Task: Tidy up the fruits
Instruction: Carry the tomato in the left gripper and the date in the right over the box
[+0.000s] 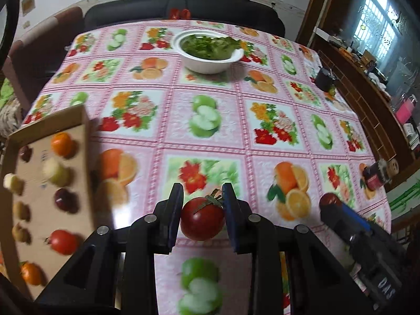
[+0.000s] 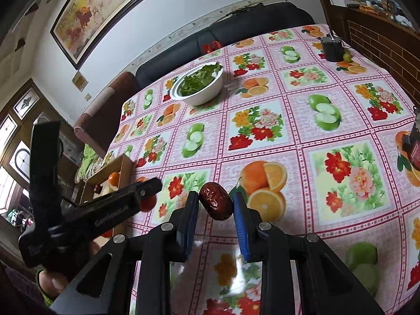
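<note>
My left gripper [image 1: 202,189] is shut on a red tomato [image 1: 202,218] with a green stem, held just above the fruit-print tablecloth. To its left lies an open cardboard box [image 1: 85,157] with several fruits laid out in it: oranges, a tomato, dark red and brownish ones. My right gripper [image 2: 215,197] is shut on a wrinkled dark red date [image 2: 216,203], also above the cloth. In the right wrist view the left gripper [image 2: 147,189] is at the left beside the box [image 2: 123,168]. The left wrist view has the right gripper [image 1: 338,210] at the lower right.
A white bowl of green leaves [image 1: 210,52] [image 2: 199,84] stands at the far middle of the table. A dark cup [image 1: 325,78] [image 2: 333,47] sits near the far right edge, a dark bottle [image 1: 375,176] at the right edge. A dark sofa lies behind.
</note>
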Motion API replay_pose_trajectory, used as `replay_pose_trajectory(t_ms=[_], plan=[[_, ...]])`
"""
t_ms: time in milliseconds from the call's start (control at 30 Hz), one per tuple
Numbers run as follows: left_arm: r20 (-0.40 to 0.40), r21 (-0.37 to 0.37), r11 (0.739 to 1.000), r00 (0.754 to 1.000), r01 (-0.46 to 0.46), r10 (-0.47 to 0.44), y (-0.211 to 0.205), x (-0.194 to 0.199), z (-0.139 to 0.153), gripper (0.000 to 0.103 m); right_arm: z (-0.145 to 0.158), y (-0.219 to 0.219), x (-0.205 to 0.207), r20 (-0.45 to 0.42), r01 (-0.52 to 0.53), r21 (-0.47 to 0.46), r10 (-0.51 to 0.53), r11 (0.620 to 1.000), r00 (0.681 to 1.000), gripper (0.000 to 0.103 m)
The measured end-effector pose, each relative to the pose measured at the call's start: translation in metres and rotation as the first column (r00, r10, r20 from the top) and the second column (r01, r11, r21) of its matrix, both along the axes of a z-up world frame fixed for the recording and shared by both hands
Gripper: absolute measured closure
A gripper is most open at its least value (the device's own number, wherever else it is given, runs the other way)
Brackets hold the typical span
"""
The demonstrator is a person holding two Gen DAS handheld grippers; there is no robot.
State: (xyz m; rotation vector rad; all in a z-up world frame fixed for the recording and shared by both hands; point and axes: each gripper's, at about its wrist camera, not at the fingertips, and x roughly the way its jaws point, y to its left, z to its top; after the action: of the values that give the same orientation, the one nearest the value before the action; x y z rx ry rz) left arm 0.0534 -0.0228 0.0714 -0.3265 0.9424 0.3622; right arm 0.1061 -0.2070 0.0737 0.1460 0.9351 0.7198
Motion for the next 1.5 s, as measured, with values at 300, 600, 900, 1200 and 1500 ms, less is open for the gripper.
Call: replay_pose_trajectory(t_ms=[300, 600, 900, 1200, 1500], plan=[[0.011, 0.06, 0.997, 0.999, -0.047, 0.047, 0.005, -0.041, 0.011, 0.076, 0.003, 0.017, -0.023, 0.006, -0.045, -0.008, 0.045, 0.999, 0.999, 0.076], [0.017, 0.079, 0.992, 0.995, -0.094, 0.093, 0.019, -0.072, 0.015, 0.075, 0.006, 0.035, -0.044, 0.015, -0.095, -0.015, 0.095, 0.995, 0.995, 0.076], [0.031, 0.098, 0.987, 0.991, -0.131, 0.128, 0.031, -0.098, 0.021, 0.075, 0.007, 0.051, -0.061, 0.016, -0.137, -0.029, 0.137, 0.99, 0.99, 0.076], [0.025, 0.098, 0.982, 0.987, -0.161, 0.159, 0.044, -0.114, 0.02, 0.075, 0.007, 0.071, -0.078, 0.015, -0.191, -0.039, 0.192, 0.981, 0.981, 0.076], [0.029, 0.094, 0.98, 0.984, -0.176, 0.174, 0.053, -0.128, 0.021, 0.075, 0.006, 0.084, -0.087, 0.013, -0.226, -0.048, 0.226, 0.973, 0.974, 0.076]])
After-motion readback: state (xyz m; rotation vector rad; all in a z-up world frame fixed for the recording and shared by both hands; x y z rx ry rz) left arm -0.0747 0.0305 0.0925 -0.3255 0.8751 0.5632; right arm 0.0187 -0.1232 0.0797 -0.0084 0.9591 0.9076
